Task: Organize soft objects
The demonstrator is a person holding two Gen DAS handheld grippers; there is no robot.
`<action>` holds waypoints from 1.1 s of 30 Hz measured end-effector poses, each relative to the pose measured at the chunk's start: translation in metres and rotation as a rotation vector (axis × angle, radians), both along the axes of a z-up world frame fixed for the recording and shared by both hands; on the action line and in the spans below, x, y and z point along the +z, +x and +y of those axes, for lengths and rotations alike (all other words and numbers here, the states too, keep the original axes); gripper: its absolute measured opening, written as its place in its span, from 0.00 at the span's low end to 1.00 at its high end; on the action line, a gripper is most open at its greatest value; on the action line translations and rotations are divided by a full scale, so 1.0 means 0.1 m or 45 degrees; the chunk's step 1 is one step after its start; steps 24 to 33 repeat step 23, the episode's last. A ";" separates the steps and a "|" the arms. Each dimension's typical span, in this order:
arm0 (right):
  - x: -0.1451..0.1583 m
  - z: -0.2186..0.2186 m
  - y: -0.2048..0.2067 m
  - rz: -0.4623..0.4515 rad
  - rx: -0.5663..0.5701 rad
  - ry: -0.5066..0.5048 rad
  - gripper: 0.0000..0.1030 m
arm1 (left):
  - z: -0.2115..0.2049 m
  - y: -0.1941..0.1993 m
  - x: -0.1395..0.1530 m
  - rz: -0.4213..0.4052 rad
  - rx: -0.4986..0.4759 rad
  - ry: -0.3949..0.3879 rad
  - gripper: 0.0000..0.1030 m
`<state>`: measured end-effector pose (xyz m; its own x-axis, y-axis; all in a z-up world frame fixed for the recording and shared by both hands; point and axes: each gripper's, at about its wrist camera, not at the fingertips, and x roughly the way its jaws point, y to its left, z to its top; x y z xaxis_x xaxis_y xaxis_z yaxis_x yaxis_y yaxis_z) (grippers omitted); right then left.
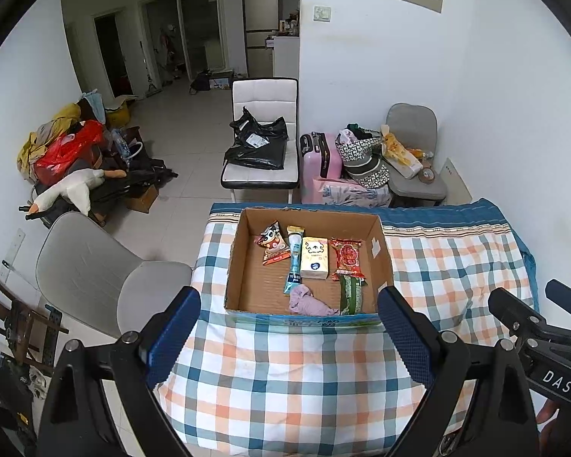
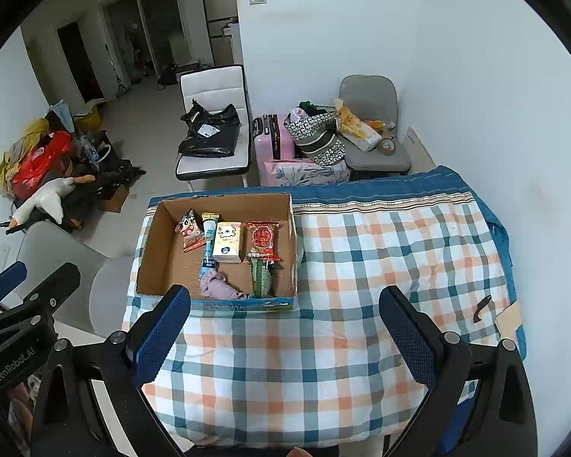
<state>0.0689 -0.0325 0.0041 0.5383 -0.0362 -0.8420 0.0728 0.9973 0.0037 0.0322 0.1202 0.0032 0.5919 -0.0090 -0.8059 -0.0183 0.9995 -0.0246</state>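
Observation:
An open cardboard box (image 1: 243,251) (image 2: 154,255) stands on the checked cloth of the table. Inside lie a cartoon snack packet (image 1: 273,243) (image 2: 189,229), a blue tube (image 1: 294,266) (image 2: 208,247), a tissue pack (image 1: 315,258) (image 2: 227,242), a red packet (image 1: 347,257) (image 2: 262,242), a green packet (image 1: 351,294) (image 2: 262,278) and a crumpled purple cloth (image 1: 306,300) (image 2: 219,285). My left gripper (image 1: 287,339) is open and empty, held above the cloth in front of the box. My right gripper (image 2: 285,337) is open and empty, just right of the box front.
The checked cloth (image 1: 285,377) (image 2: 380,251) covers the table. A grey chair (image 1: 95,278) stands left of it. A white chair with black bags (image 1: 262,141), a pink suitcase (image 1: 321,156) and a loaded grey chair (image 1: 415,167) stand behind. A card scrap (image 2: 510,318) lies at right.

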 end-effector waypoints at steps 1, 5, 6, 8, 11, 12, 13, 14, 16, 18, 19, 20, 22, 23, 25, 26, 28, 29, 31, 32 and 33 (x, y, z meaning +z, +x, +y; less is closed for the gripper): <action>0.00 0.00 0.00 0.000 0.000 0.001 0.98 | 0.00 0.00 0.00 0.000 0.000 -0.001 0.92; 0.01 0.01 0.00 -0.002 -0.002 -0.003 0.98 | 0.02 -0.01 0.00 0.001 0.000 -0.005 0.92; 0.01 0.00 0.00 -0.004 -0.002 -0.005 0.98 | 0.01 -0.01 0.01 0.000 0.001 -0.005 0.92; 0.01 0.01 0.00 -0.003 -0.002 -0.003 0.98 | 0.02 -0.01 0.00 0.002 0.001 -0.006 0.92; 0.01 0.01 0.01 -0.004 -0.004 -0.006 0.98 | 0.01 -0.01 0.01 0.001 0.002 -0.007 0.92; 0.02 0.01 0.01 -0.005 -0.005 -0.003 0.98 | 0.02 -0.01 0.00 0.002 0.000 -0.008 0.92; 0.02 0.01 0.01 -0.005 -0.005 -0.004 0.98 | 0.03 0.00 0.00 0.000 -0.001 -0.006 0.92; 0.02 0.01 0.01 -0.005 -0.005 -0.007 0.98 | 0.02 0.00 0.00 0.000 0.001 -0.004 0.92; 0.02 0.01 0.01 -0.004 -0.004 -0.002 0.98 | 0.02 0.00 0.01 -0.001 0.002 -0.009 0.92; 0.02 0.01 0.01 -0.007 -0.004 -0.007 0.98 | 0.02 0.00 0.00 -0.002 0.008 -0.008 0.92; 0.02 0.01 0.01 -0.005 -0.005 -0.002 0.98 | 0.02 0.02 -0.01 0.001 0.009 -0.010 0.92; 0.02 0.01 0.01 -0.004 -0.005 -0.001 0.98 | 0.02 0.03 -0.02 0.001 0.012 -0.012 0.92; 0.02 0.00 0.01 -0.005 -0.003 -0.006 0.98 | 0.03 0.03 -0.02 -0.001 0.016 -0.015 0.92; 0.02 0.00 0.01 -0.005 -0.002 -0.003 0.98 | 0.03 0.03 -0.02 -0.001 0.015 -0.013 0.92; 0.02 0.00 0.01 -0.005 -0.002 -0.003 0.98 | 0.03 0.03 -0.02 -0.001 0.015 -0.013 0.92; 0.02 0.00 0.01 -0.005 -0.002 -0.003 0.98 | 0.03 0.03 -0.02 -0.001 0.015 -0.013 0.92; 0.02 0.00 0.01 -0.005 -0.002 -0.003 0.98 | 0.03 0.03 -0.02 -0.001 0.015 -0.013 0.92; 0.02 0.00 0.01 -0.005 -0.002 -0.003 0.98 | 0.03 0.03 -0.02 -0.001 0.015 -0.013 0.92; 0.02 0.00 0.01 -0.005 -0.002 -0.003 0.98 | 0.03 0.03 -0.02 -0.001 0.015 -0.013 0.92; 0.02 0.00 0.01 -0.005 -0.002 -0.003 0.98 | 0.03 0.03 -0.02 -0.001 0.015 -0.013 0.92; 0.02 0.00 0.01 -0.005 -0.002 -0.003 0.98 | 0.03 0.03 -0.02 -0.001 0.015 -0.013 0.92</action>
